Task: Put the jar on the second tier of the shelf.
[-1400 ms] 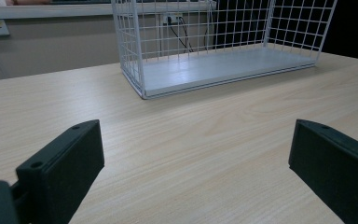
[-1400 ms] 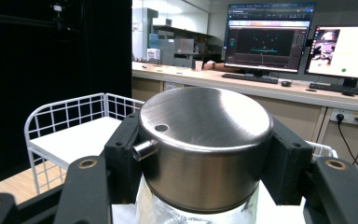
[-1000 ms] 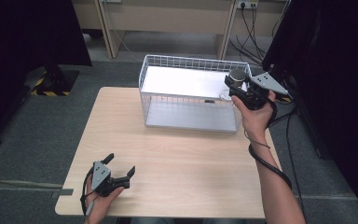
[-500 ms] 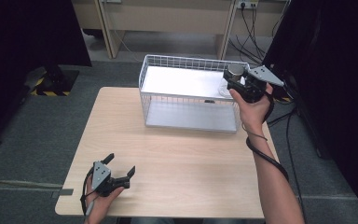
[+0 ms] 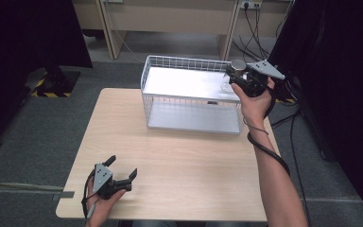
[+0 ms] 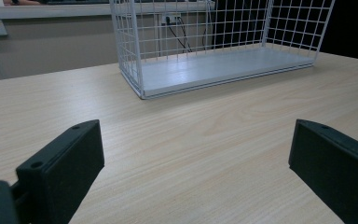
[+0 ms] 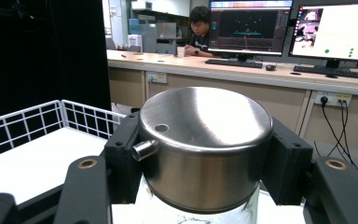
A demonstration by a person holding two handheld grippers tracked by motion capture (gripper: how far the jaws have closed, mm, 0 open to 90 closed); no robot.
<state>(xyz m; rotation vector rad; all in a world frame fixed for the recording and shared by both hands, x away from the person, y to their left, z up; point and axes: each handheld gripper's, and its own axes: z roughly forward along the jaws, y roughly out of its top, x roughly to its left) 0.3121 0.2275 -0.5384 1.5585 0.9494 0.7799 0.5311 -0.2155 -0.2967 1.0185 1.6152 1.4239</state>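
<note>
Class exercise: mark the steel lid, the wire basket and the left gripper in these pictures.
steel lid (image 7: 205, 140), right gripper view, its brushed side wall.
wire basket (image 5: 189, 63), high view, far rim.
left gripper (image 5: 122, 169), high view, between its open jaws' tips.

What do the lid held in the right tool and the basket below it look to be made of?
The lid, clamped between the right tool jaws, looks like brushed stainless steel: grey sheen, soft reflections, fine brush lines. The body beneath it seems clear glass or plastic; too little shows. The basket looks like white-coated metal wire: thin grid walls, with a flat pale floor, probably a painted sheet.
</note>
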